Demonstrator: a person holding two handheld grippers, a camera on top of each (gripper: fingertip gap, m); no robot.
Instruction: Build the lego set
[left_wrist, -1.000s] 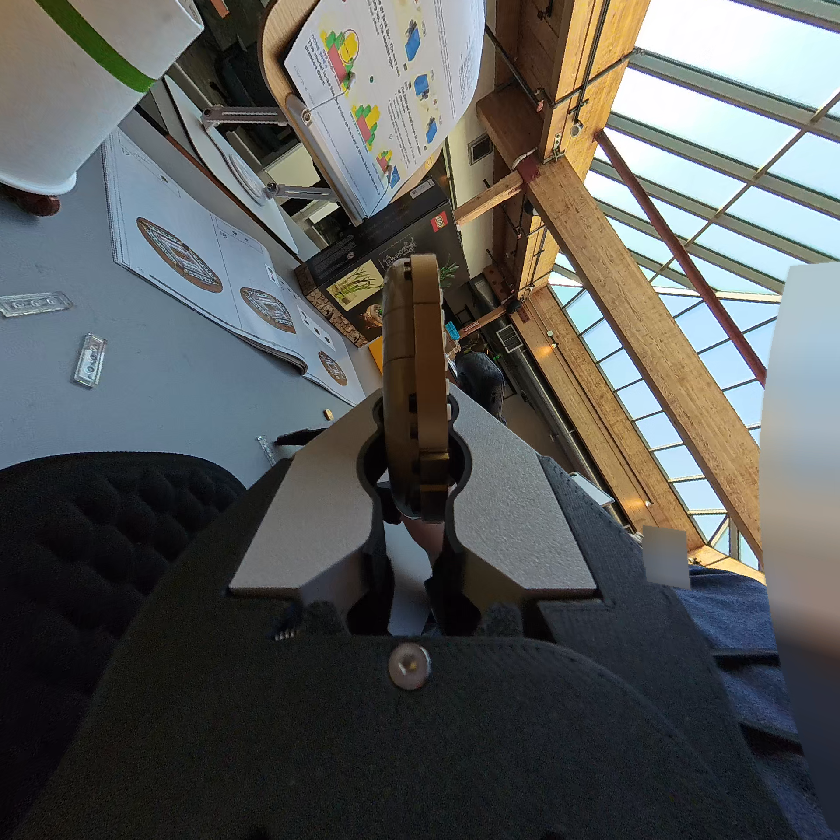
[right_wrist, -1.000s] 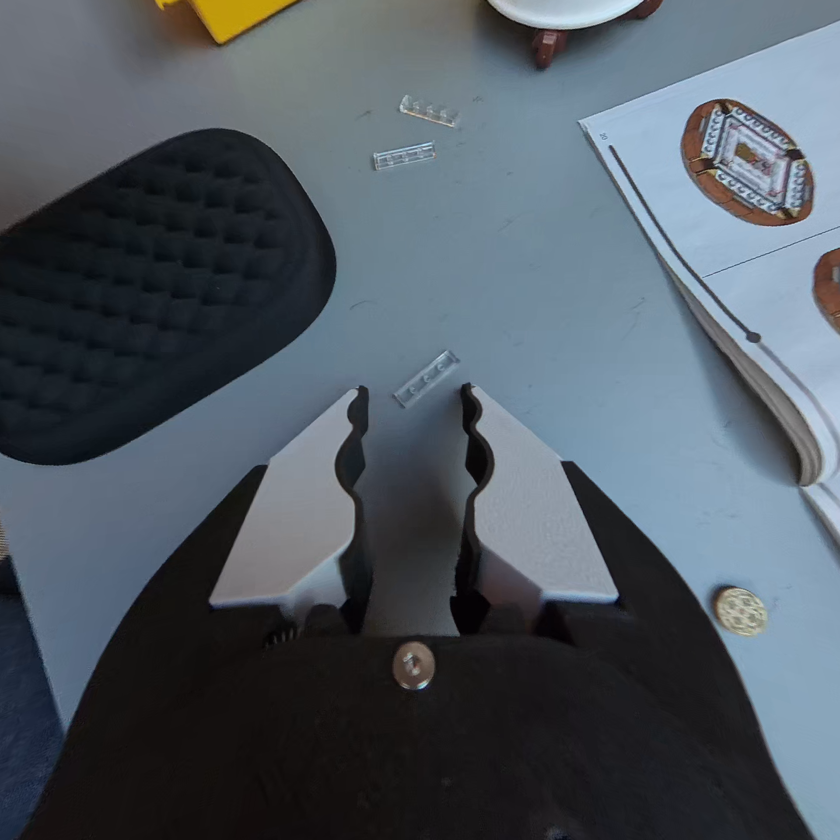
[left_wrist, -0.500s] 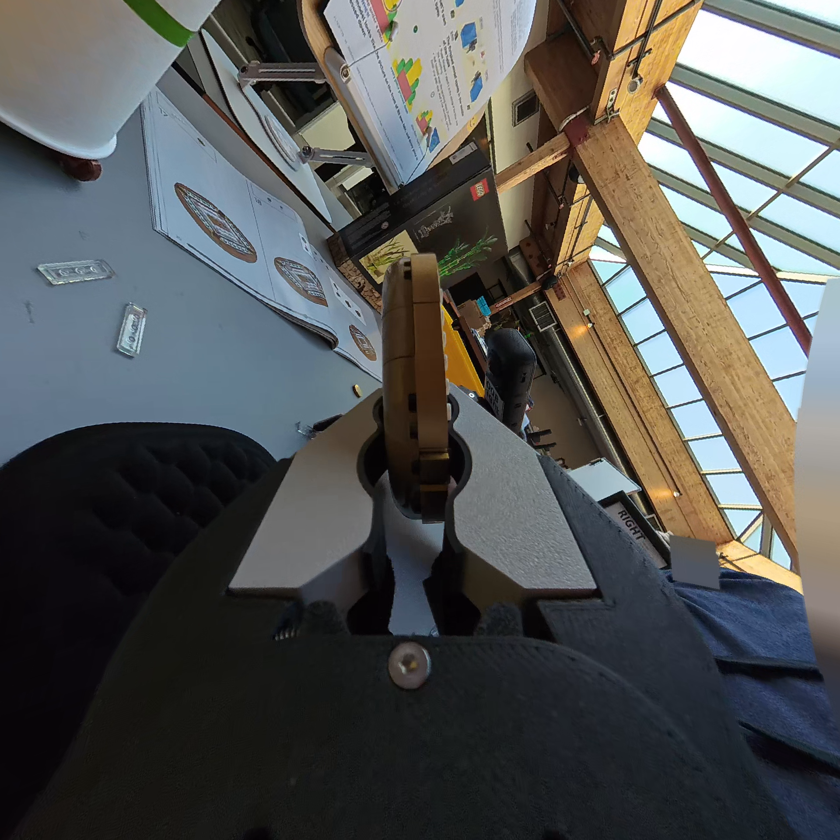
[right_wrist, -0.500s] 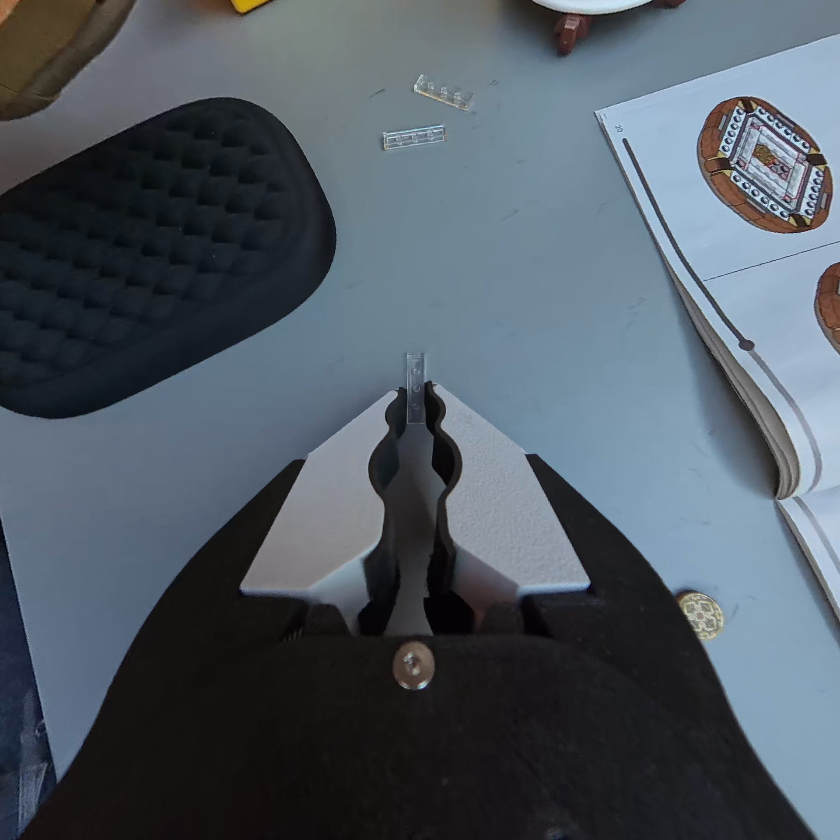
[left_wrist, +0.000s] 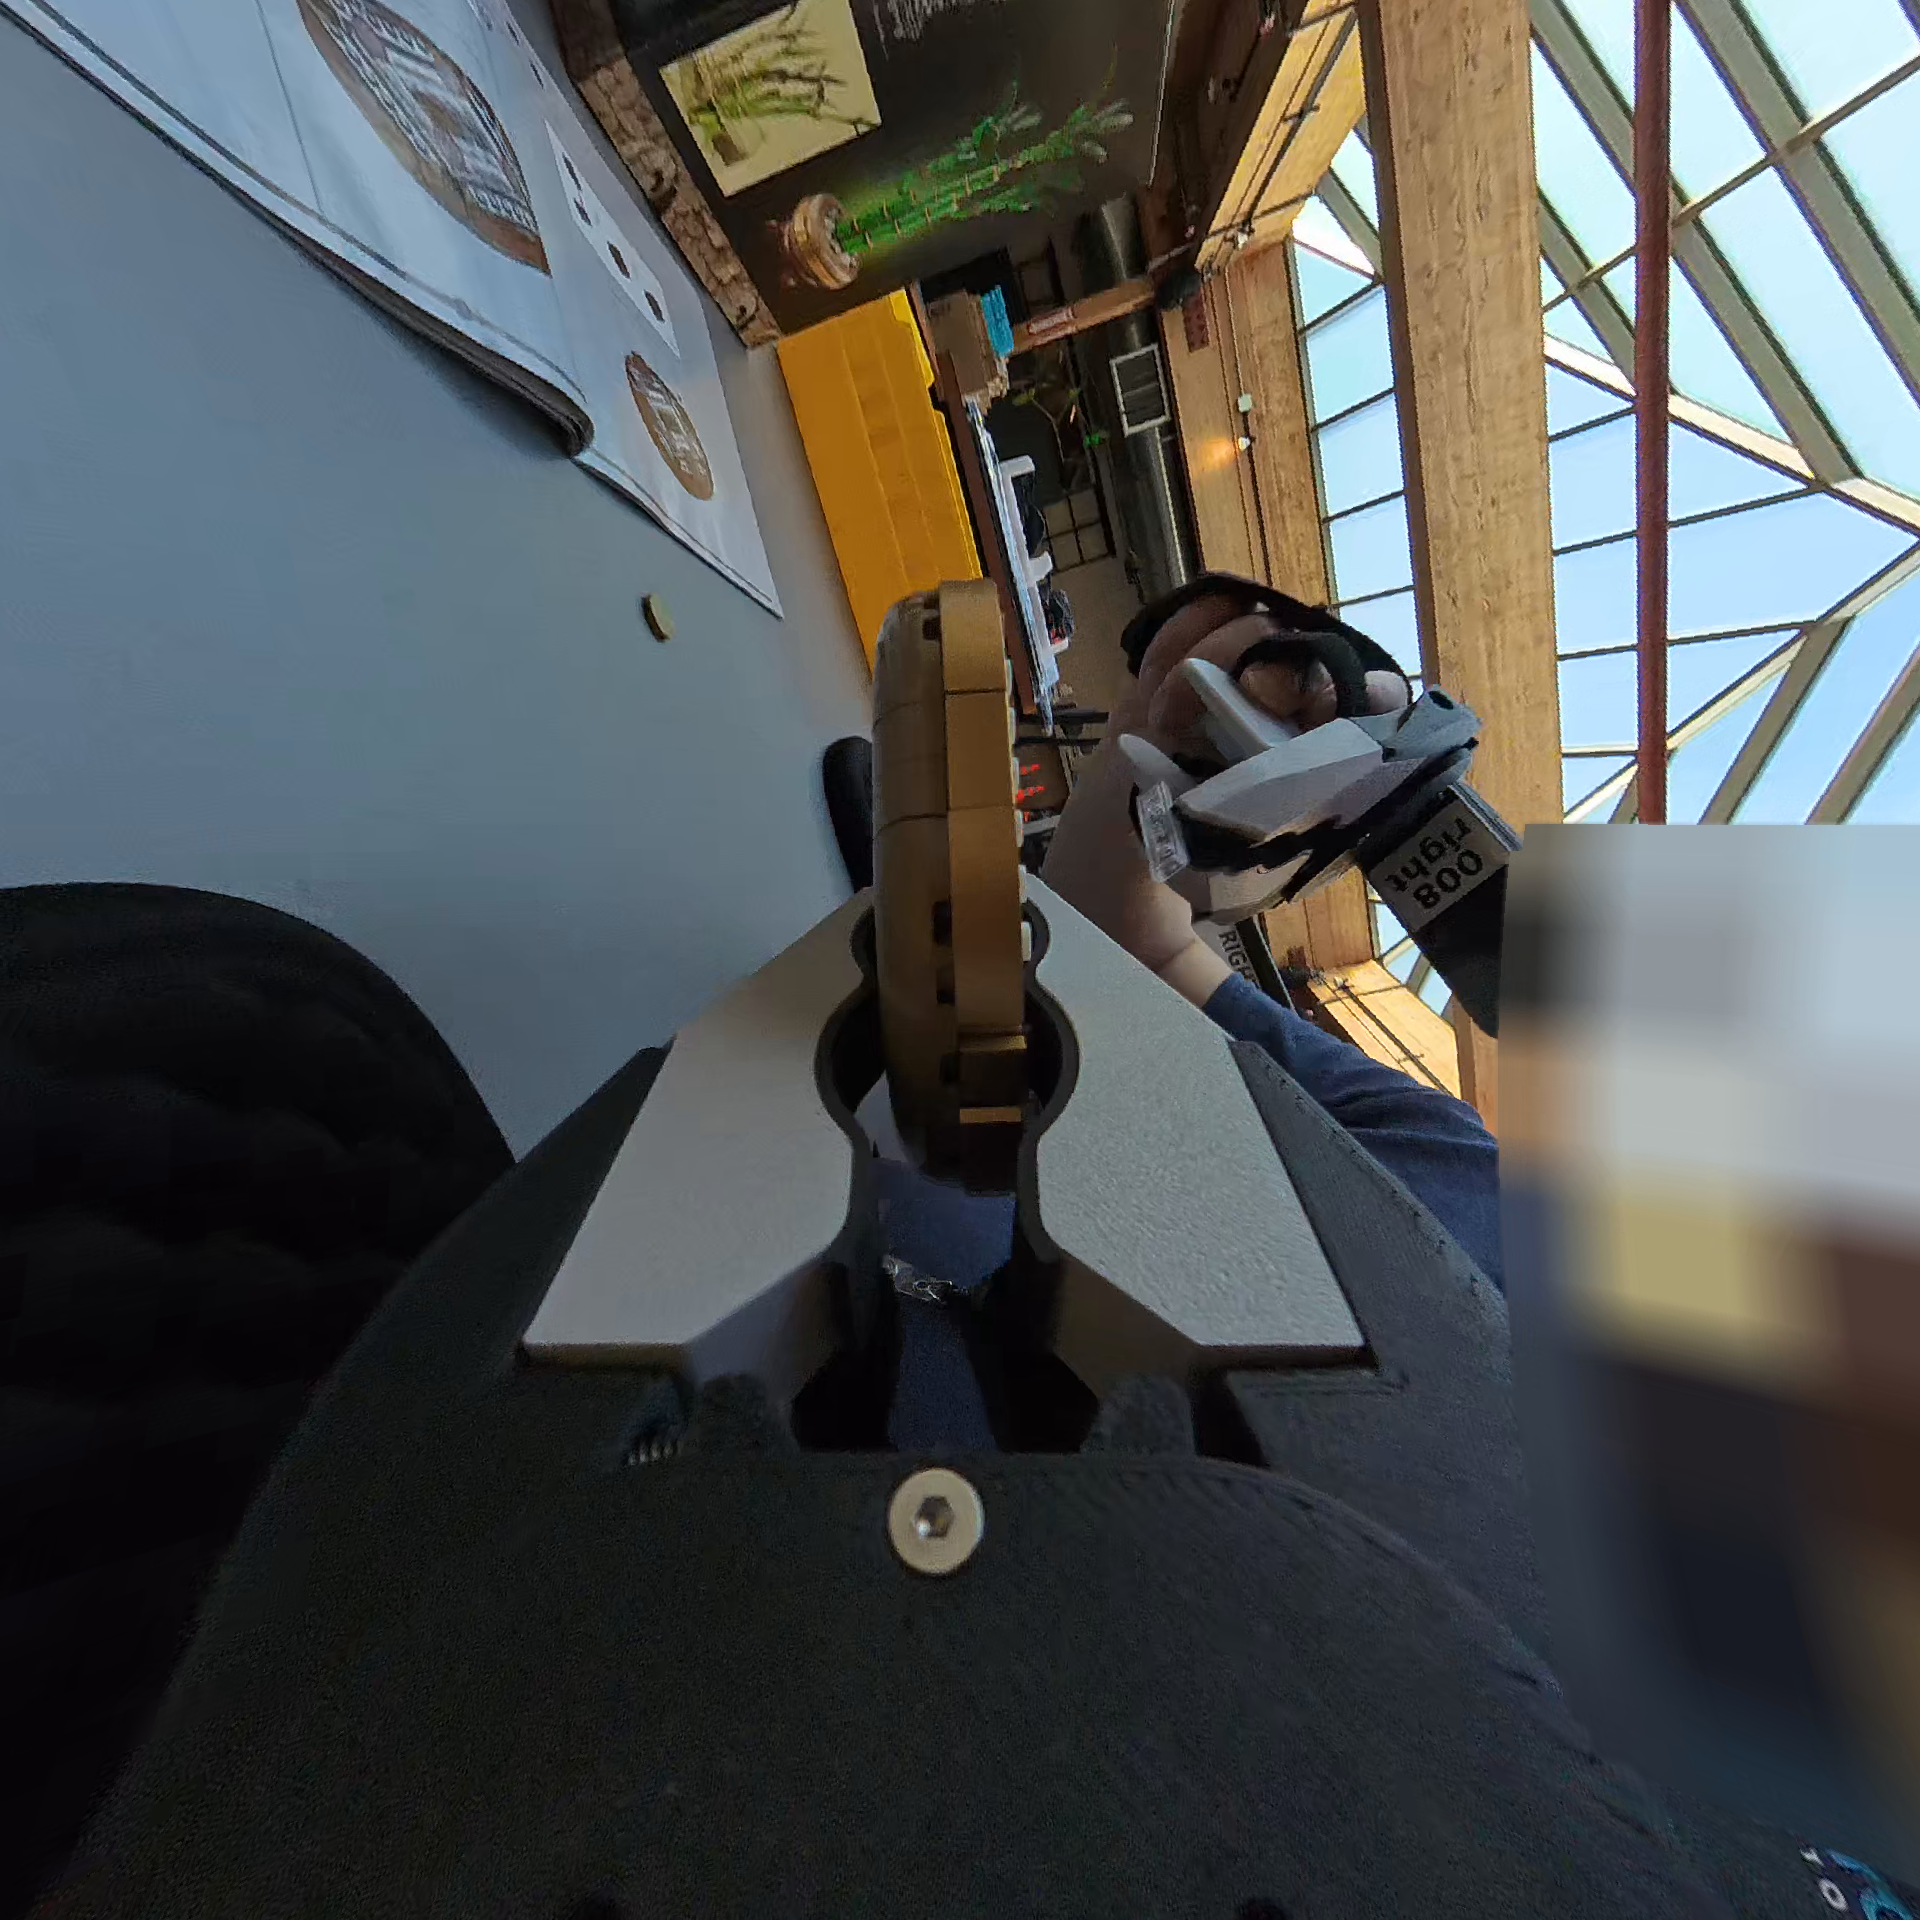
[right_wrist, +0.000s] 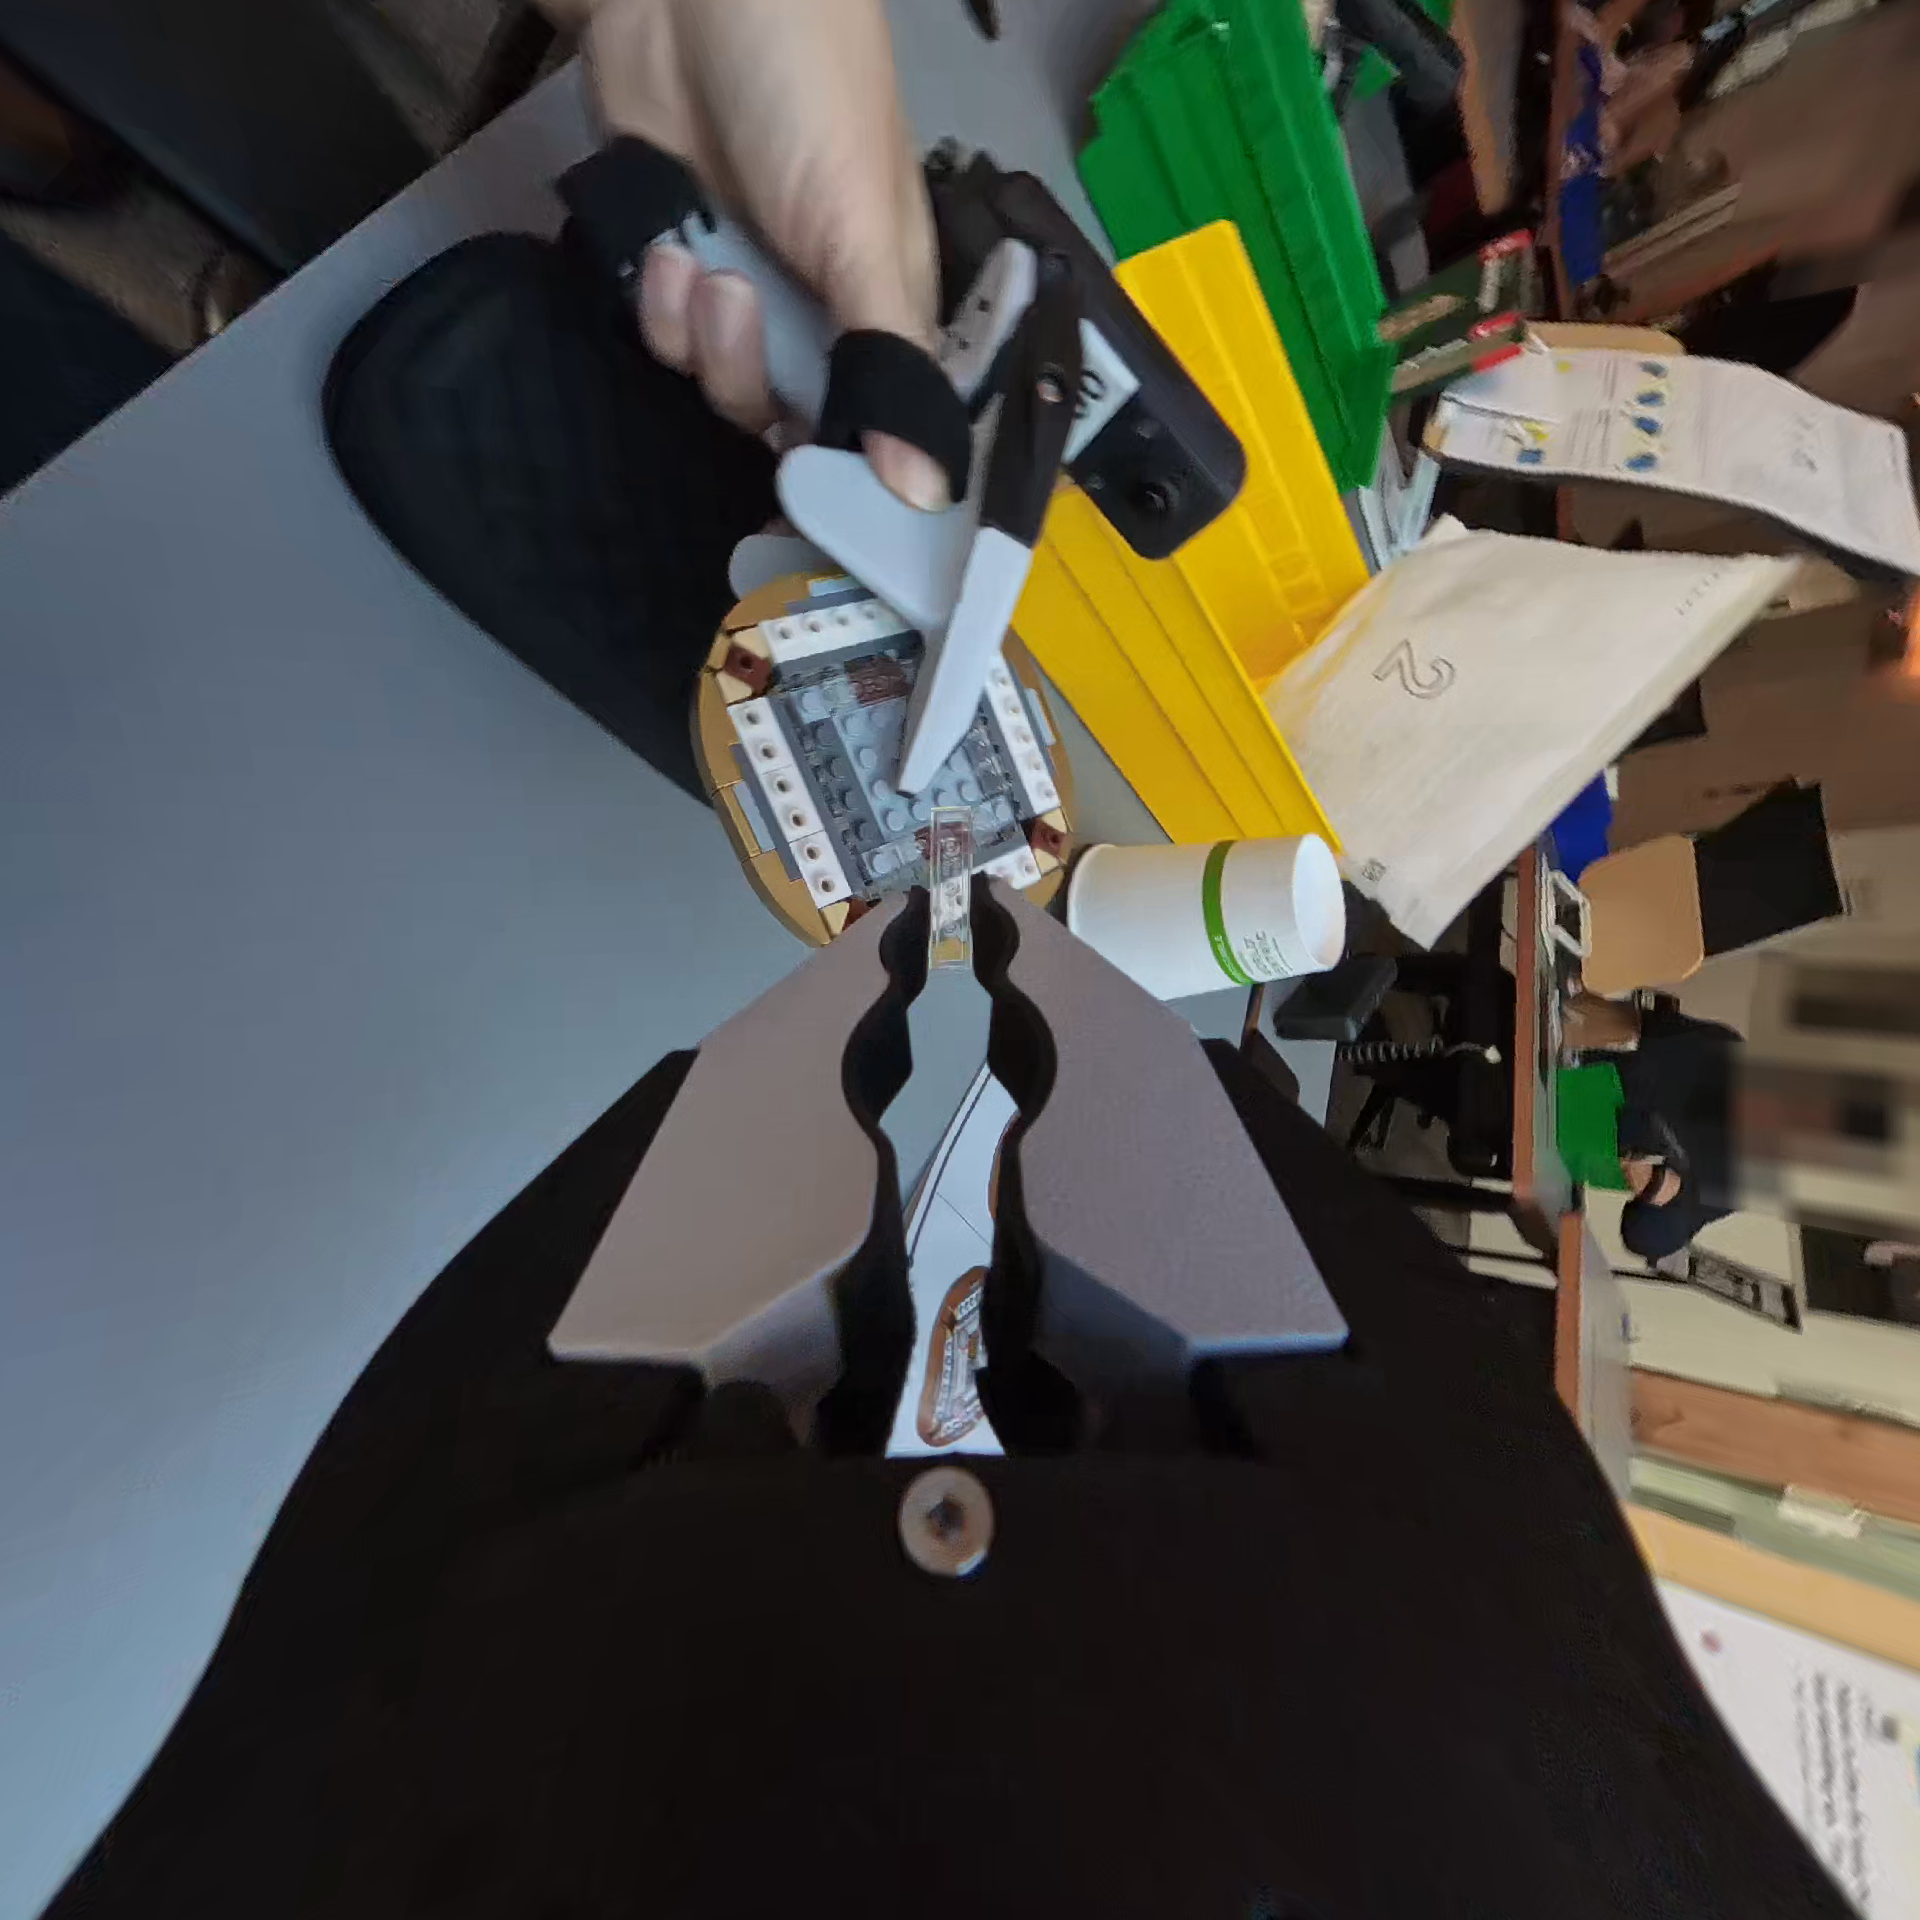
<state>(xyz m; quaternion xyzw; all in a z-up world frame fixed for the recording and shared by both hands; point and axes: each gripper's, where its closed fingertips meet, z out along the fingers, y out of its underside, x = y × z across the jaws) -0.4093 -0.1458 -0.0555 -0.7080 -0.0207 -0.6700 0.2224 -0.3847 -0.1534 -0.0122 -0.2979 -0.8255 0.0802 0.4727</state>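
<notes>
My left gripper (left_wrist: 943, 935) is shut on the round gold lego base (left_wrist: 940, 831), held edge-on in the air. In the right wrist view the base (right_wrist: 831, 748) faces me, showing grey and white studded bricks, with a left gripper finger (right_wrist: 961, 665) across it. My right gripper (right_wrist: 948, 909) is shut on a clear thin plate (right_wrist: 951, 883), whose tip is at the base's lower edge. The left wrist view shows the right gripper (left_wrist: 1174, 831) with the clear plate (left_wrist: 1162, 844) just right of the base, not touching it.
A black padded mat (right_wrist: 520, 468) lies on the grey table (right_wrist: 260, 935). An open instruction booklet (left_wrist: 312, 156) and a small gold round piece (left_wrist: 655, 616) lie on the table. A white paper cup (right_wrist: 1205, 914), yellow bin (right_wrist: 1195, 499) and paper bag (right_wrist: 1475, 707) stand behind. The left gripper's tips are roughly 6 centimeters from the right gripper's.
My right gripper closed on the clear plate on the table, lifted it and swung it up to the base. My left gripper turned, still holding the base.
</notes>
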